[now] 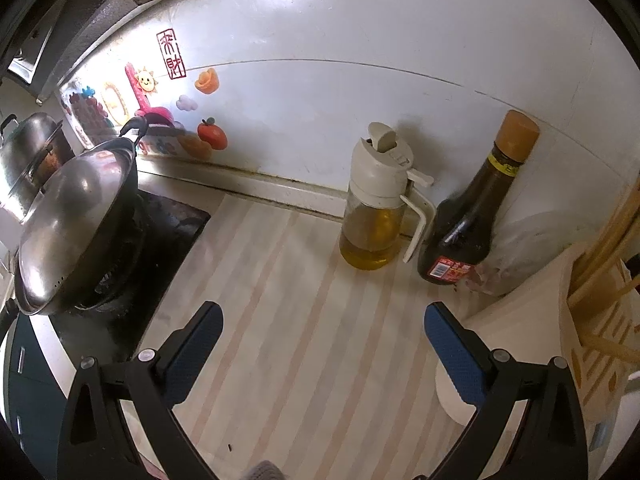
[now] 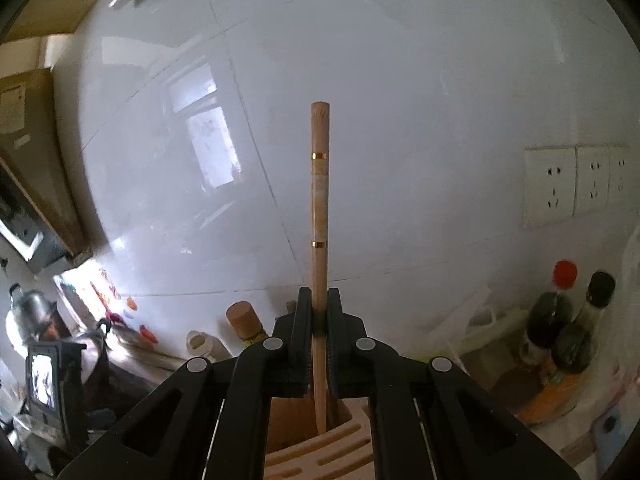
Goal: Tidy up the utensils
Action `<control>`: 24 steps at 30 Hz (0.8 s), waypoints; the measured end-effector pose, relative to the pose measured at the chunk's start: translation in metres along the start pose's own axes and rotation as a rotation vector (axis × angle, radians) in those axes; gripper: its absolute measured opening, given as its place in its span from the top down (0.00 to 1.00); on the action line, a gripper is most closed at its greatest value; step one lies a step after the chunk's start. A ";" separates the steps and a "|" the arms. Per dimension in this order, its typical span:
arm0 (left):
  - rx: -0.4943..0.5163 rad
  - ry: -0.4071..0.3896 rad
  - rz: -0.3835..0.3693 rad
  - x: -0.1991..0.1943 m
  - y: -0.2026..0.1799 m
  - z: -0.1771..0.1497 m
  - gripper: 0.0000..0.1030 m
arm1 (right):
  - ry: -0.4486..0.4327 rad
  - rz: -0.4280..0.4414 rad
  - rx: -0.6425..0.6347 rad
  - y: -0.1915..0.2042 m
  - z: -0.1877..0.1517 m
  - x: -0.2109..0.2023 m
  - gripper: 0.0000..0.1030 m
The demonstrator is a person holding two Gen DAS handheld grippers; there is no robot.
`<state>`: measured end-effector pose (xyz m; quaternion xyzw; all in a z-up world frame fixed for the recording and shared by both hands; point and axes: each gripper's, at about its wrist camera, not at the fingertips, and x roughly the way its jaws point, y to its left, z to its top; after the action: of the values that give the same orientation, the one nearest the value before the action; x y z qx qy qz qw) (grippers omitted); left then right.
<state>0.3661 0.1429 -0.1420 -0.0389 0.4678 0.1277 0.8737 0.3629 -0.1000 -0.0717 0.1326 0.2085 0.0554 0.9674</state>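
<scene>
My right claw (image 2: 319,312) is clamped on a wooden chopstick (image 2: 320,208), which stands upright with its lower tip just over a slot of the beige holder (image 2: 320,446). My left claw (image 1: 323,330) hangs with jaws wide apart over the striped counter (image 1: 288,280), nothing between them, near the oil jug (image 1: 376,204) and sauce bottle (image 1: 472,216)

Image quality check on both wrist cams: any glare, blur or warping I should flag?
Left wrist view: strong fisheye bend in the wall seam, glare washing out the stickers, soft shadows behind the oil dispenser; open left gripper sharp. Right wrist view: window reflection glaring on the tiles, bottles at the right edge smeared, the chopstick in the shut right gripper crisp.
</scene>
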 end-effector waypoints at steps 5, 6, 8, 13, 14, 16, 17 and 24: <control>0.013 -0.017 -0.015 -0.014 0.004 -0.007 0.00 | 0.140 0.028 -0.018 0.005 -0.008 0.008 0.80; 0.017 -0.021 -0.018 -0.017 0.003 -0.009 0.00 | 0.171 0.025 -0.007 0.001 -0.009 0.006 0.70; 0.032 -0.040 -0.029 -0.029 0.005 -0.012 0.00 | 0.198 0.035 0.027 -0.002 -0.011 0.000 0.37; 0.073 -0.067 -0.077 -0.057 0.000 -0.026 0.00 | 0.196 -0.012 0.081 -0.016 -0.011 -0.035 0.36; 0.085 -0.075 -0.081 -0.064 -0.002 -0.032 0.00 | 0.202 -0.040 0.087 -0.022 -0.013 -0.047 0.36; 0.109 -0.082 -0.101 -0.074 -0.008 -0.047 0.00 | 0.217 -0.084 0.102 -0.034 -0.019 -0.065 0.36; 0.128 -0.077 -0.116 -0.078 -0.014 -0.059 0.00 | 0.238 -0.117 0.111 -0.042 -0.025 -0.074 0.36; 0.231 0.080 -0.148 -0.063 -0.071 -0.152 0.00 | 0.460 -0.291 0.194 -0.126 -0.103 -0.128 0.36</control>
<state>0.2283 0.0341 -0.1789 0.0226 0.5097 0.0063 0.8600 0.2101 -0.2182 -0.1471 0.1771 0.4435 -0.0755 0.8753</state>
